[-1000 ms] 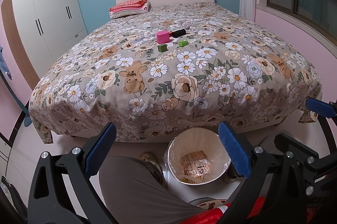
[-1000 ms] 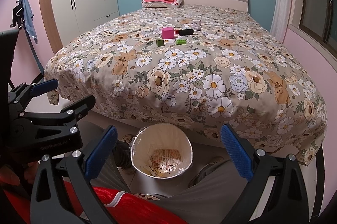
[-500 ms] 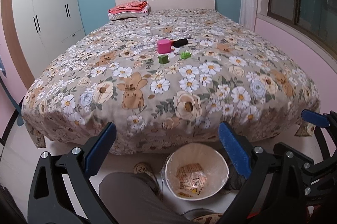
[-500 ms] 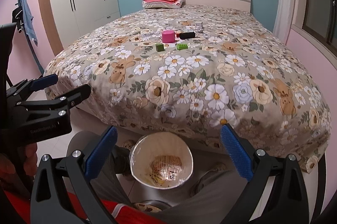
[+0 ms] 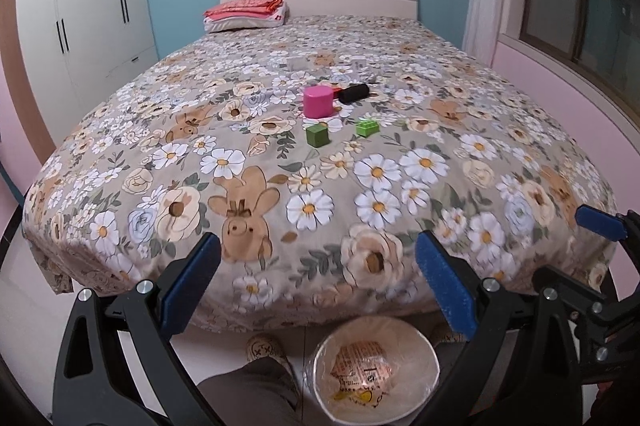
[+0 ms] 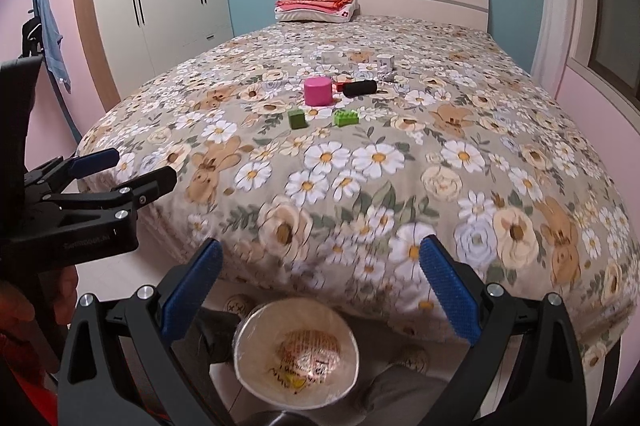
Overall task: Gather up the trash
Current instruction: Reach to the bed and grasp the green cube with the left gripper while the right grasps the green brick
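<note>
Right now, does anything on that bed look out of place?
Yes: a small cluster sits mid-bed on the neat floral cover: a pink cylinder, a black tube, a green cube and a green brick. Nothing looks spilled or damaged. The lined bin stands upright.

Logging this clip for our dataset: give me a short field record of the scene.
place: bedroom, floral bed
trash bin: on floor at bed's foot, wrapper inside
on bed: pink cylinder, black cylinder, green cube, green brick
left gripper: jaws open, empty
right gripper: jaws open, empty
</note>
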